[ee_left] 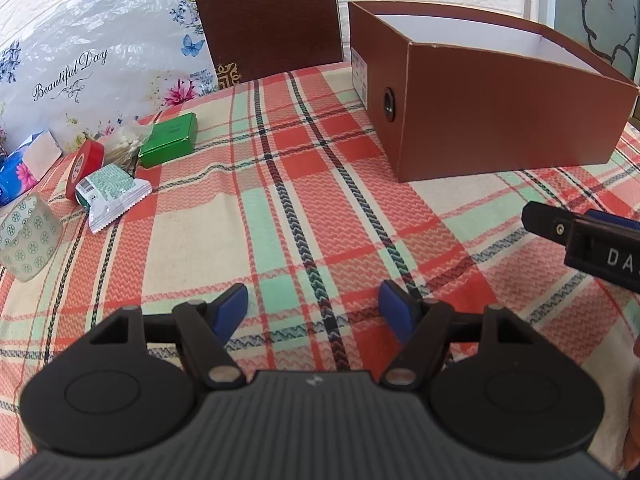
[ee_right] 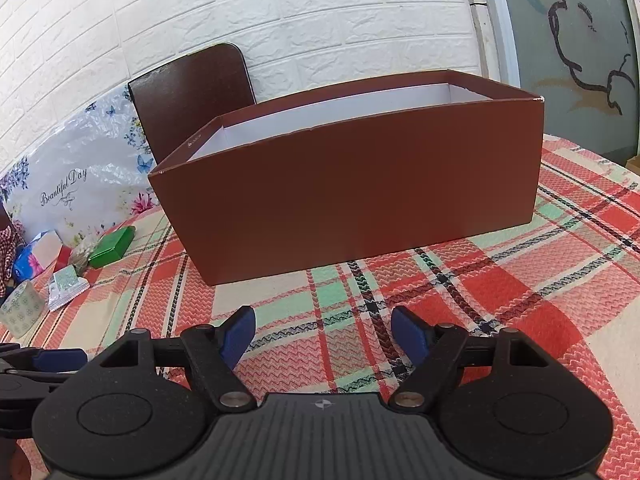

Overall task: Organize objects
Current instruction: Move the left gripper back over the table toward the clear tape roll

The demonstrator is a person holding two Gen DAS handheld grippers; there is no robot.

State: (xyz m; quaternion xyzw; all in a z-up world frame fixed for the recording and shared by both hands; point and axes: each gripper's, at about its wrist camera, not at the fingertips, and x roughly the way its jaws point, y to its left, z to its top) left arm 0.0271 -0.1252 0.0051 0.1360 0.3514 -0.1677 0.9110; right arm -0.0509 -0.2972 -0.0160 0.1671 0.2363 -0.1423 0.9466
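An open brown shoe box (ee_left: 500, 120) (ee_right: 352, 200) with a white inside stands at the back right of the plaid cloth. Small items lie in a cluster at the left: a green box (ee_left: 170, 140) (ee_right: 112, 250), a red tape roll (ee_left: 82, 164), a bag of cotton swabs (ee_left: 124, 146), a white-green sachet (ee_left: 110, 192) (ee_right: 66, 284), a patterned tape roll (ee_left: 28, 236) (ee_right: 22, 312) and a blue tissue pack (ee_left: 24, 164). My left gripper (ee_left: 312, 306) hovers open over bare cloth, holding nothing. My right gripper (ee_right: 322, 330) is open in front of the box, also holding nothing.
The box's brown lid (ee_left: 264, 16) (ee_right: 188, 92) leans upright against the white brick wall. A floral plastic bag (ee_left: 92, 68) stands behind the small items. The plaid tablecloth (ee_left: 280, 208) covers the whole table. A painted door (ee_right: 580, 40) is at the right.
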